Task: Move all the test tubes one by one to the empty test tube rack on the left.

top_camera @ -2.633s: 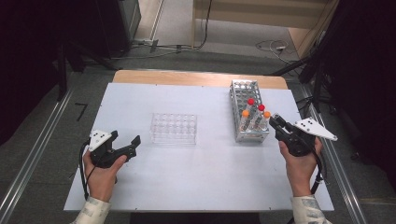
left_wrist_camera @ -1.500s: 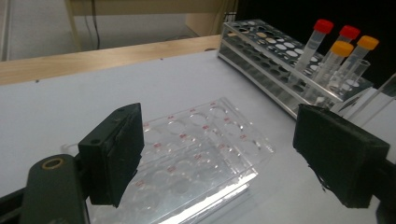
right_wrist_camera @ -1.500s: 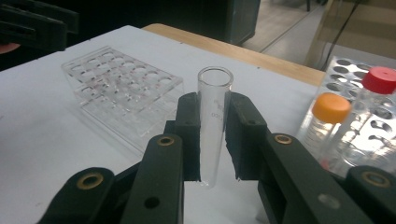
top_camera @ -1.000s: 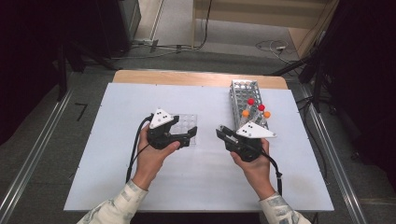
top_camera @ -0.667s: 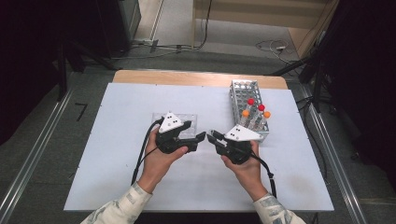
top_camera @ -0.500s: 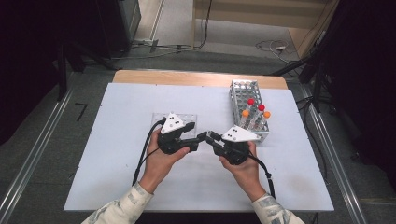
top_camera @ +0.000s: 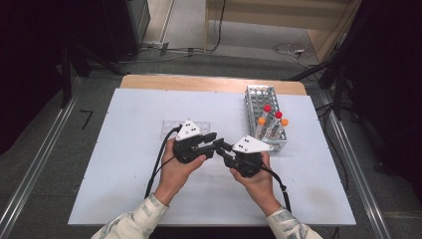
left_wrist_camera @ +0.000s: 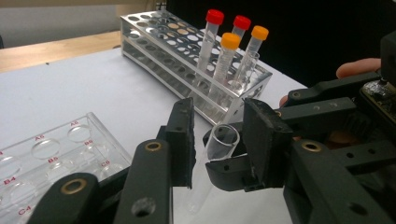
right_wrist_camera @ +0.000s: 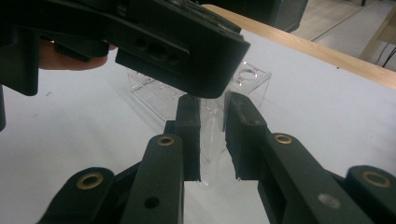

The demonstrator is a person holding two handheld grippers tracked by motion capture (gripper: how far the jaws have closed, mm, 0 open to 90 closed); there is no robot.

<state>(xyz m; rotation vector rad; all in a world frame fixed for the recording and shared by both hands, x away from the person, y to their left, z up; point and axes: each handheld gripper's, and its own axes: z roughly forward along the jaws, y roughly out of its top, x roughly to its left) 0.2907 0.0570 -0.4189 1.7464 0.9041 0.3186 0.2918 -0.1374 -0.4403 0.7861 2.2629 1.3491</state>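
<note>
Both hands have come together at the tabletop's middle. The right gripper [top_camera: 222, 147] clamps a clear tube [left_wrist_camera: 219, 144]; the left gripper [top_camera: 211, 139], jaws just closing around it, should seat squarely before any handover.

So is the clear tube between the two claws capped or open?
Open. In the left gripper view the clear tube shows a bare round mouth, unlike the red- and orange-capped tubes standing in the metal rack.

Both hands meet near the table's middle, jaws tip to tip. The right gripper [top_camera: 222, 146] clamps a clear tube [left_wrist_camera: 219, 144]; the left gripper [top_camera: 213, 138] has just been closing around its open end.
</note>
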